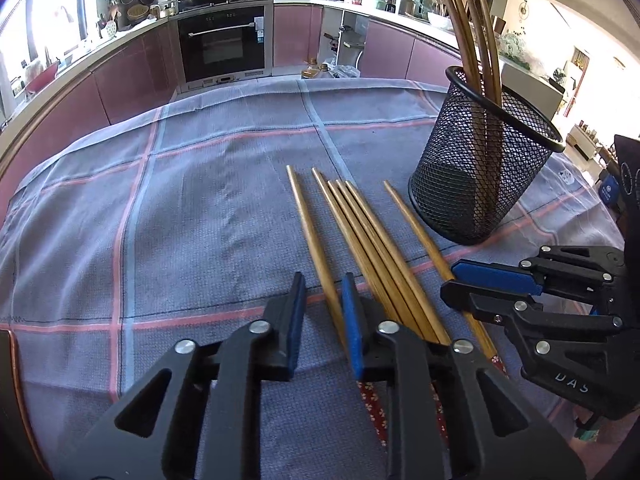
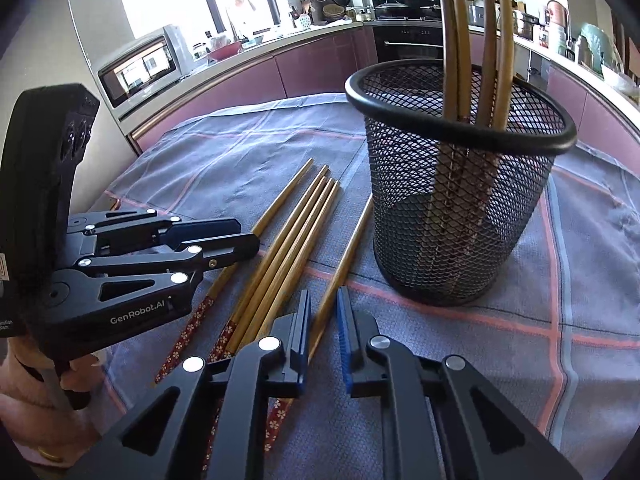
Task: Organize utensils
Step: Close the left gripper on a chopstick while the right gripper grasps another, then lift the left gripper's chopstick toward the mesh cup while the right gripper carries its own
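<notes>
The task is looking partly done: four chopsticks (image 2: pixel 476 40) are already standing upright in the black mesh holder (image 2: pixel 460 184), which is sitting on the checked cloth (image 1: pixel 160 220) covering the counter, in the upper right of both views. Six chopsticks are still lying on the cloth, left of the holder, their thin tips pointing to the top of the frame. Four of them are lying together as a middle bundle (image 1: pixel 372 248), and one is lying apart on each side. The left tool (image 1: pixel 322 300) is closing its two pads on the leftmost chopstick (image 1: pixel 310 232); the stick is sitting between the blue pads, and the narrow gap suggests that it is gripped. The right tool (image 2: pixel 323 322) is gripping in the same way the rightmost chopstick (image 2: pixel 346 256), the one lying nearest to the holder. Neither stick is lifted yet; both are still resting on the cloth. So, by my judgement, less than half of the work is finished: these two sticks must go into the holder, and then the bundle of four is remaining.
</notes>
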